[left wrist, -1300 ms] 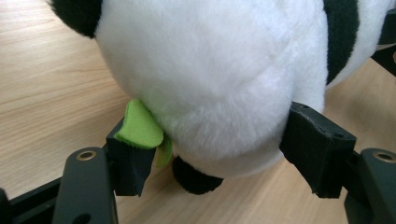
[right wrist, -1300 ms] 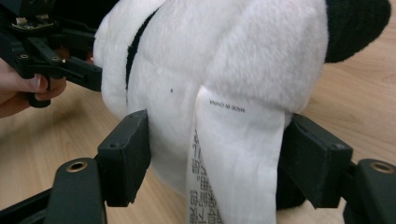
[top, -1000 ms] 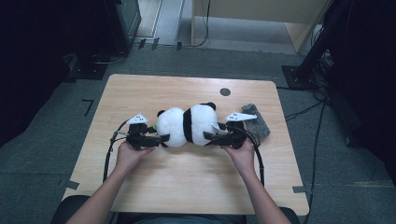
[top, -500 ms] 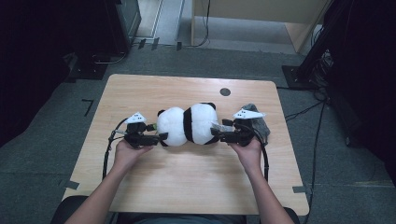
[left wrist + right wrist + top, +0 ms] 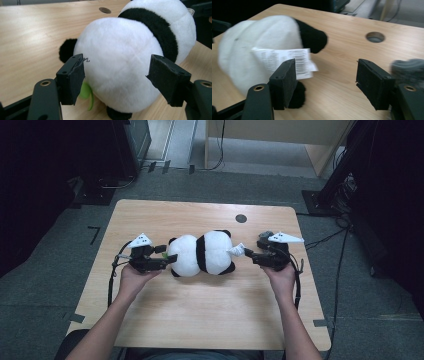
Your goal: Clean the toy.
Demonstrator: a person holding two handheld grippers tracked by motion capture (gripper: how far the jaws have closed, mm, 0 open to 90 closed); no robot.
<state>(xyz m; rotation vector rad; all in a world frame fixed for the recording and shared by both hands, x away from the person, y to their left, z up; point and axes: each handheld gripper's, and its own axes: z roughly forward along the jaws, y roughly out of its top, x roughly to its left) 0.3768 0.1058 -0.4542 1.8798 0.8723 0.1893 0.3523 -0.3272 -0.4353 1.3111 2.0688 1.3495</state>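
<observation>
Panda [image 5: 202, 253] lies on its side at the middle of the high view, on the wooden table [image 5: 200, 315], its length running left to right between the two grippers. A white tag [image 5: 236, 250] sticks out of its right end.

In the left gripper view the panda's [image 5: 120, 67] rounded white end sits between the two black jaws and reaches past them. The left pad lies at the edge of the fur, while the right pad stands off from it with a slit of table showing between, so the jaws are parted and not clamped on the plush. A green bit [image 5: 86, 93] shows under the toy, low and left of centre.

In the right gripper view the panda [image 5: 259, 50] is at the upper left, off to the side of the jaws. Its printed tag [image 5: 284, 61] hangs just behind the left pad, whether touching it I cannot tell. Bare table fills the gap between the pads; these jaws have just been closing but stand apart with nothing between them. A grey fuzzy thing [image 5: 409, 68] shows at the right edge.

From above, the left gripper [image 5: 162, 262] sits against the toy's left end. The right gripper [image 5: 248, 253] is just right of the tag, its hand [image 5: 281, 276] below it. A round hole [image 5: 241, 218] lies in the table above.
</observation>
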